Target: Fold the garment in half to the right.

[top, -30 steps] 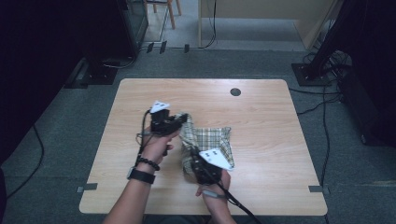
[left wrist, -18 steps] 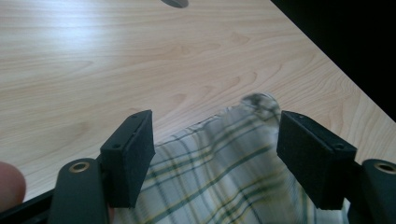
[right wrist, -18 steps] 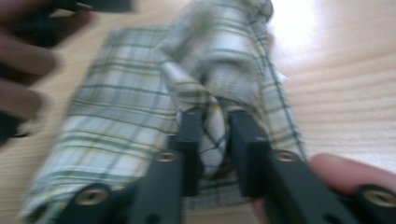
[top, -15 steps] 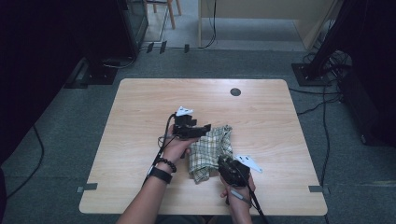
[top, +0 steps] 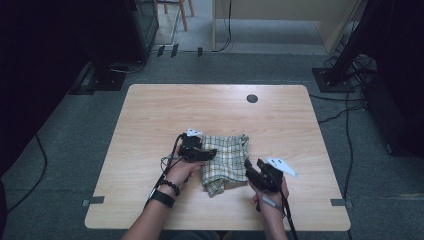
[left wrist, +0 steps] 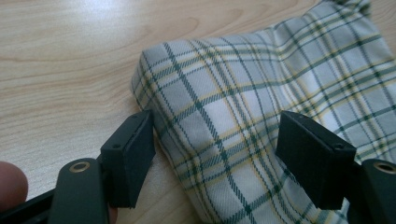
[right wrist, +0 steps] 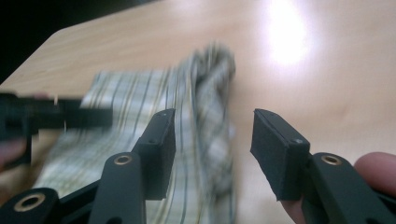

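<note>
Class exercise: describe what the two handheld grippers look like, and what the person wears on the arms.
Both the left gripper and the right gripper are black, each with two flat, blocky black pads on arms fixed with brass-coloured rivets. Each carries a pale three-cornered plate on top and trails a dark cable. The left wrist wears a black band and a dark bead bracelet. No sleeves show.

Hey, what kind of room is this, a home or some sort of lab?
Probably a lab or recording room: a bare wooden table stands on grey carpet, cables trail across the floor, and dark equipment stands ring the table.
</note>
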A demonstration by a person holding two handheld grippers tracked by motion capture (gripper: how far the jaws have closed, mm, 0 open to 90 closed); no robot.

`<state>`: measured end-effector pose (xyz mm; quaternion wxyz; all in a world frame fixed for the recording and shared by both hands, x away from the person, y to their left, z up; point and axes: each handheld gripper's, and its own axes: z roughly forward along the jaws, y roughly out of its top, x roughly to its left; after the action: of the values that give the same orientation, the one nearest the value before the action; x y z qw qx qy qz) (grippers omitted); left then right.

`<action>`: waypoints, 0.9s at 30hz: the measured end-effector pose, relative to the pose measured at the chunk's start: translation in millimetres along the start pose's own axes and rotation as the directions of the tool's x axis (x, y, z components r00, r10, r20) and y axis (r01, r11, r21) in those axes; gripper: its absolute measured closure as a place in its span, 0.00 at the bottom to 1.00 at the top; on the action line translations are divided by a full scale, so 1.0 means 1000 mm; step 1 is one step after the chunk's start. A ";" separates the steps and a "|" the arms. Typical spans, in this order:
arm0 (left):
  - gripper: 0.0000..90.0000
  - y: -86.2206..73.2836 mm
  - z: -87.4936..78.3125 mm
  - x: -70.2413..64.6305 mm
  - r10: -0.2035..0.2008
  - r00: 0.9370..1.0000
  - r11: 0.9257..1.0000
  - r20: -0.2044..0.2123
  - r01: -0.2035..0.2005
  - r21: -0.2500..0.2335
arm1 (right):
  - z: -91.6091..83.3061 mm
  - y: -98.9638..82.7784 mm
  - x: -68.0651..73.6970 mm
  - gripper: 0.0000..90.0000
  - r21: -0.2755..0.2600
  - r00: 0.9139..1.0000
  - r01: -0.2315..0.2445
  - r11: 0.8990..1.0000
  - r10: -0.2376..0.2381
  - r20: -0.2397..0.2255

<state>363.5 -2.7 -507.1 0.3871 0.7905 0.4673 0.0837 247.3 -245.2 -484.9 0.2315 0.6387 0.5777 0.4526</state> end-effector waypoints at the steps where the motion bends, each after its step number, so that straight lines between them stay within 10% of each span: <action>1: 0.31 0.000 0.000 0.000 0.001 1.000 1.000 -0.002 -0.001 0.000 | 0.006 0.009 0.000 0.54 0.009 1.000 0.020 1.000 -0.020 0.001; 9: 0.31 0.003 -0.004 0.003 -0.019 1.000 0.999 0.021 0.020 -0.029 | 0.084 0.037 0.010 0.46 0.239 0.993 0.113 0.964 -0.105 -0.048; 11: 0.34 0.004 -0.005 0.004 -0.033 0.999 0.998 0.027 0.035 -0.044 | 0.096 0.034 0.011 0.54 0.250 0.988 0.152 0.956 -0.150 -0.027; 17: 0.34 0.004 -0.004 0.009 -0.041 0.998 0.998 0.041 0.043 -0.043 | 0.092 0.039 0.012 0.89 0.145 0.984 0.177 0.973 -0.171 -0.053; 21: 0.34 0.003 -0.002 0.010 -0.046 0.998 0.998 0.036 0.047 -0.039 | 0.084 0.048 0.023 0.87 0.049 0.962 0.246 0.968 -0.237 -0.137; 27: 0.33 0.002 0.000 0.010 -0.035 0.999 0.999 0.017 0.035 -0.022 | 0.120 0.041 0.000 0.70 0.202 0.979 0.195 0.960 -0.178 -0.097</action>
<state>370.0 4.4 -508.6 0.4010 0.7784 0.4770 0.0757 370.5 -226.9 -509.1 0.1814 0.5842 0.6886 0.3895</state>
